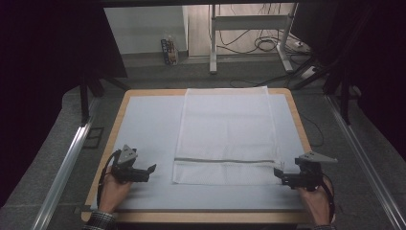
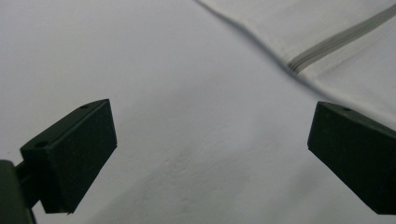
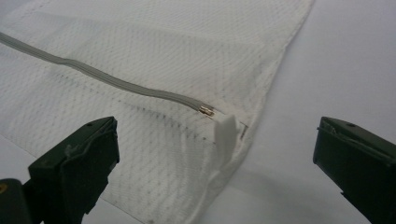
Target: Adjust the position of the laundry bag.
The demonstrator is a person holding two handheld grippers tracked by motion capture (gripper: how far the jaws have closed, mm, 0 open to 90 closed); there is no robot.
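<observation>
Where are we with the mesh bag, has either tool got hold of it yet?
Done: the white mesh bag lies flat on the table, its grey zipper looking closed up to the pull at the right end. In hand: nothing; the right tool is open at the zipper corner, the left tool open over bare table beside the bag. Left: any grasp or unzipping.

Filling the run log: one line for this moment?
left gripper: open, beside mesh bag | right gripper: open, at zipper end | bag flat on table
</observation>
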